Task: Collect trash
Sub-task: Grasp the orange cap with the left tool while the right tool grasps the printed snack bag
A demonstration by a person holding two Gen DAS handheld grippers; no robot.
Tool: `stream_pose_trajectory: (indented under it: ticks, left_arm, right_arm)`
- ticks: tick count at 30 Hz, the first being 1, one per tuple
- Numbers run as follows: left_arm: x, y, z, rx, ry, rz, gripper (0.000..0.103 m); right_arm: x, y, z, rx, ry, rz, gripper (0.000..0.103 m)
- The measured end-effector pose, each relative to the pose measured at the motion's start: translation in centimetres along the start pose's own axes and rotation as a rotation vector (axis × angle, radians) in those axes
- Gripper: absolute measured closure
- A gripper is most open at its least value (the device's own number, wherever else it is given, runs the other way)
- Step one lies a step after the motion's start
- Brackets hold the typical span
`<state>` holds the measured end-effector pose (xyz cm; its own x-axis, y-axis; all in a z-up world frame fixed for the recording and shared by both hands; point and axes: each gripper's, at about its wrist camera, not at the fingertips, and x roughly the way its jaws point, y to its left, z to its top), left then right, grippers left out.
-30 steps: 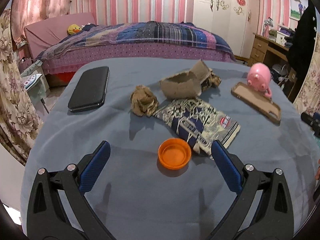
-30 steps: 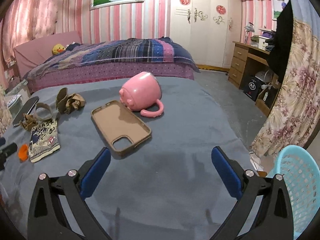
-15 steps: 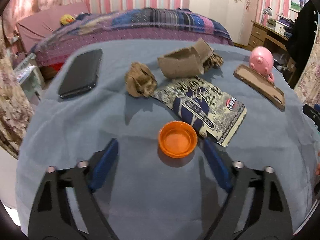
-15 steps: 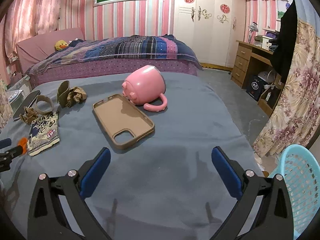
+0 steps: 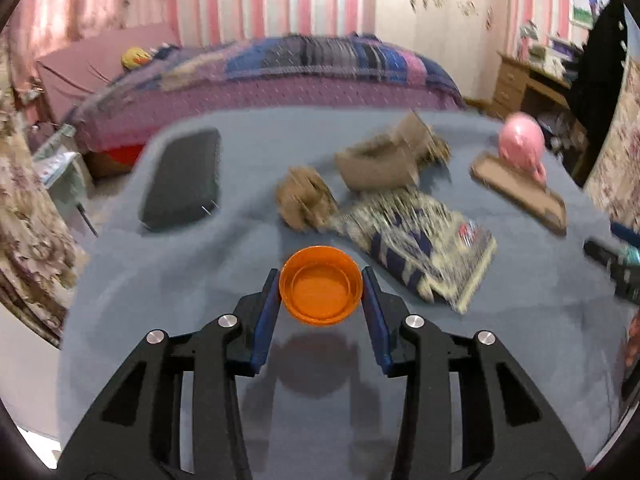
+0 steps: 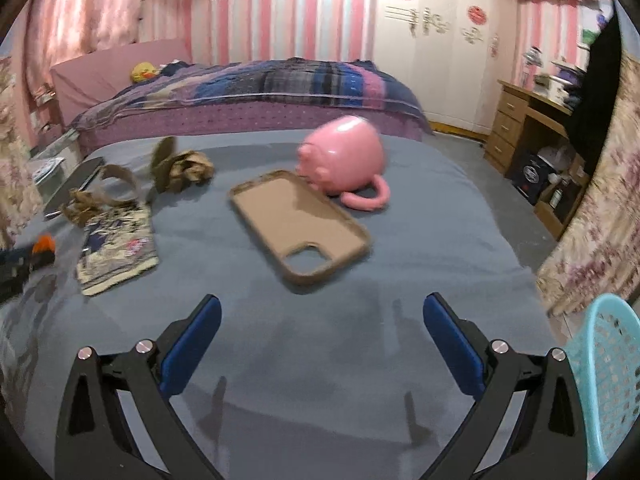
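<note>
My left gripper [image 5: 321, 276] is shut on an orange plastic cap [image 5: 321, 290] and holds it just above the grey-blue table [image 5: 168, 280]; the cap also shows small in the right wrist view [image 6: 44, 242]. Behind it lie a crumpled brown paper ball [image 5: 305, 200], a torn cardboard piece [image 5: 380, 164] and a patterned snack wrapper [image 5: 424, 248]. In the right wrist view the wrapper [image 6: 116, 246] and brown scraps [image 6: 182, 166] lie at the left. My right gripper [image 6: 322, 320] is open and empty over bare cloth.
A black phone [image 5: 182, 178] lies at the back left. A tan phone case [image 6: 300, 224] and a tipped pink mug [image 6: 344, 160] sit mid-table. A light blue basket [image 6: 604, 376] stands off the table's right edge. A bed and a desk stand behind.
My left gripper moved forward around the orange cap, closed on it and lifted it slightly. My right gripper stayed open and shifted a little.
</note>
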<state>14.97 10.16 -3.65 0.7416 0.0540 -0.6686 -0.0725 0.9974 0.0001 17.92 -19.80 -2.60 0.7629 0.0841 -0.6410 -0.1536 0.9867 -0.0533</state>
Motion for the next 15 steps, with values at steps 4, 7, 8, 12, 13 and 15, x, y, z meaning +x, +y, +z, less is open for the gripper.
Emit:
stream_pose_trajectory:
  ticks: [4,7,8,12,13,15]
  left_arm:
    - [-0.7,1.7,1.4,-0.045,-0.068,0.08,0.064]
    - [-0.8,3.2,1.8,-0.077,-0.089,0.117,0.064]
    - [-0.9,3.9,2.0,-0.1,-0.089,0.119,0.064]
    - [-1.0,6.0,2.2,-0.134,-0.1,0.174,0.064]
    - [-1.0,6.4,2.1,-0.139,-0.1,0.184,0.064]
    - [-1.1,7.5,2.0,-0.167,-0.097,0.199,0.064]
  right_arm:
    - [0.6,3.5,1.0,-0.072,-0.013,0.047,0.004]
    - [1.6,6.0,1.8,-0.117,-0.002,0.076,0.004]
    - [1.8,6.6,2.0,-0.127,0.0,0.085,0.004]
    - [2.8,9.2,2.9,-0.155,0.005,0.125,0.004]
    - [3.3,10.1,3.2,-0.165,0.008,0.142,0.004]
    - [4.1,11.4,3.7,-0.189,0.018,0.154,0.004]
